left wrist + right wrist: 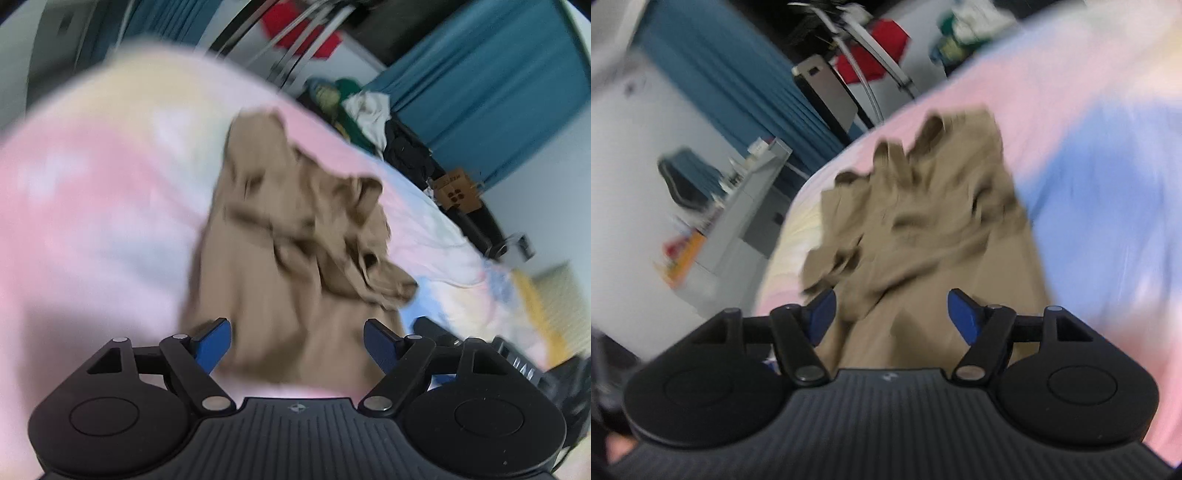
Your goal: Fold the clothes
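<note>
In the left wrist view, a tan garment (295, 236) is seen lying crumpled on the pink and blue bed sheet (92, 206), its far end bunched into ridges and its near end flatter, while the left tongs (297, 341) are spread wide above that near part with nothing pinched. In the right wrist view, the same garment (923, 221) lies heaped on the bed, and the right tongs (890, 314) are likewise spread and empty. The cloth is judged light, limp and non-fragile, best pinched at a flat near edge or corner.
</note>
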Demonstrator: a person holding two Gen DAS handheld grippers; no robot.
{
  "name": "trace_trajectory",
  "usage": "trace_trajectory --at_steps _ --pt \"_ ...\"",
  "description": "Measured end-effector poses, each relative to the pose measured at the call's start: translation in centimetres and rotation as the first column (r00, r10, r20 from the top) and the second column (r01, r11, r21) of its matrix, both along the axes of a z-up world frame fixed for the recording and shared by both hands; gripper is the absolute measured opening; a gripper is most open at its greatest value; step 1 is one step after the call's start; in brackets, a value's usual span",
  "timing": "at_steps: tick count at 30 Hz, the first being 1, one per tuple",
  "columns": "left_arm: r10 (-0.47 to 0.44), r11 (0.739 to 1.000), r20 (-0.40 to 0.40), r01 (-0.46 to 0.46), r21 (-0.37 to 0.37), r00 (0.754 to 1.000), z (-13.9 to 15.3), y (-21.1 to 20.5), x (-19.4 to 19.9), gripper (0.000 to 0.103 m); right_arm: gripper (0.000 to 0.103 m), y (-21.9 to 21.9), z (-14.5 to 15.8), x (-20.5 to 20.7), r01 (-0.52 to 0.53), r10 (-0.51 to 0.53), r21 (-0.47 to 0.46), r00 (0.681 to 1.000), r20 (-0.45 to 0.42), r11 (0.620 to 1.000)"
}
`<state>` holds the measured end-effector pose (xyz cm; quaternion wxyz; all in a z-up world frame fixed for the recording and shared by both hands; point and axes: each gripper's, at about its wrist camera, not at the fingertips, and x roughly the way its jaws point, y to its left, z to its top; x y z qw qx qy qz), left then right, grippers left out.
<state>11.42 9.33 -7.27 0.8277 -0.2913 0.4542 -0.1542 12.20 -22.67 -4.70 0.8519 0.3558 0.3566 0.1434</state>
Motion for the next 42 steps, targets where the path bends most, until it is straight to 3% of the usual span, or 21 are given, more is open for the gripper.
trace_trajectory --at_steps 5,8,10,14,16,17,18,19,21,24,31,34,37,42 --pt "0.039 0.979 -0.139 -0.066 -0.191 0.989 -4.0 0.2 -0.2 0.081 0.07 0.4 -2.6 -0.9 0.014 0.017 0.222 0.99 -0.137 0.975" --pt "0.108 0.966 -0.175 -0.145 -0.215 0.979 -6.0 0.7 0.9 0.077 0.07 0.3 -5.0 -0.2 0.055 0.02 0.304 0.971 -0.237 0.951" --pt "0.161 0.946 -0.193 -0.207 -0.249 0.968 -7.2 1.2 1.7 0.069 0.07 0.2 -6.3 0.4 0.087 0.004 0.317 0.962 -0.274 0.944" --pt "0.245 0.914 -0.164 -0.284 -0.289 0.956 -7.6 2.2 2.1 0.058 0.069 -1.8 -7.3 0.4 0.245 -0.143 0.368 0.949 -0.282 0.897" --pt "0.264 0.909 -0.149 -0.297 -0.292 0.953 -7.4 2.3 2.1 0.035 0.057 -2.6 -7.1 0.2 0.293 -0.206 0.366 0.944 -0.257 0.883" --pt "0.273 0.906 -0.142 -0.304 -0.293 0.951 -7.3 2.4 2.1 0.031 0.053 -2.9 -6.9 0.2 0.314 -0.238 0.346 0.94 -0.244 0.884" --pt "0.282 0.904 -0.135 -0.311 -0.295 0.95 -7.2 2.5 2.1 0.026 0.041 -3.1 -6.8 0.2 0.325 -0.257 0.33 0.937 -0.235 0.886" --pt "0.284 0.906 -0.106 -0.303 -0.296 0.953 -6.8 2.4 2.0 0.022 0.029 -3.0 -6.6 0.3 0.323 -0.26 0.315 0.939 -0.225 0.892" --pt "0.281 0.913 -0.044 -0.281 -0.297 0.959 -5.6 2.3 1.9 0.017 0.018 -2.7 -6.2 0.6 0.307 -0.26 0.283 0.946 -0.192 0.909" --pt "0.266 0.916 0.014 -0.249 -0.315 0.964 -3.2 2.2 1.8 0.014 0.015 -2.6 -4.7 0.5 0.284 -0.264 0.258 0.958 -0.109 0.923" --pt "0.261 0.909 0.063 -0.223 -0.354 0.963 4.4 2.8 -0.1 0.012 0.013 -4.0 2.6 -0.7 0.245 -0.265 0.294 0.964 0.03 0.924" --pt "0.256 0.912 0.057 -0.221 -0.346 0.965 6.5 2.4 -1.8 0.012 0.013 -4.1 5.3 -2.0 0.229 -0.257 0.273 0.964 0.071 0.934" --pt "0.261 0.914 0.02 -0.24 -0.328 0.965 6.9 2.5 -5.3 0.012 0.013 -4.3 5.8 -5.2 0.224 -0.244 0.242 0.968 0.056 0.944" --pt "0.291 0.91 -0.084 -0.303 -0.284 0.953 6.4 3.0 -12.7 0.012 0.014 -4.0 4.3 -12.7 0.216 -0.209 0.28 0.976 -0.054 0.935"
